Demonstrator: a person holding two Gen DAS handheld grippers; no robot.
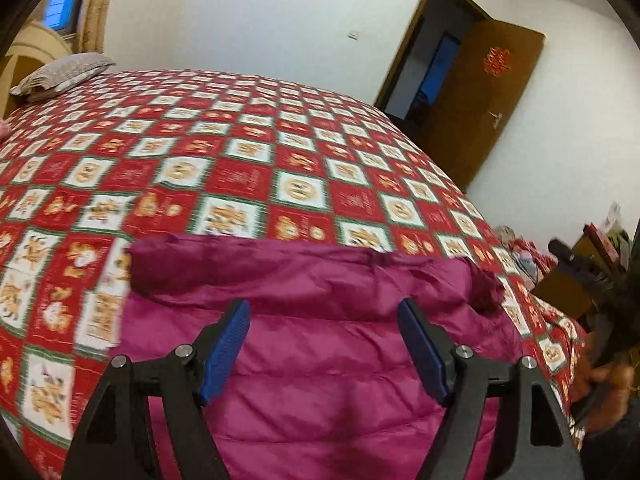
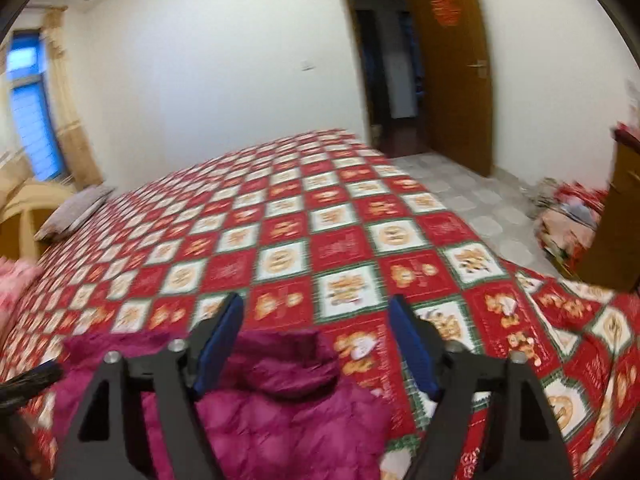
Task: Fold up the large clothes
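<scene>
Both the left hand-held gripper (image 1: pixel 324 346) and the right hand-held gripper (image 2: pixel 316 344) hang open and empty above the purple jacket (image 1: pixel 320 320), which lies crosswise on the bed (image 1: pixel 240 152).

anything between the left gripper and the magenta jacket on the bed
Nothing visible. The left gripper is open just above the magenta jacket, with only air between its fingers and the fabric lying on the red checked bedspread.

You can read no text here; the red emblem (image 2: pixel 445 9) on the door (image 2: pixel 452 80) is too blurred.
</scene>
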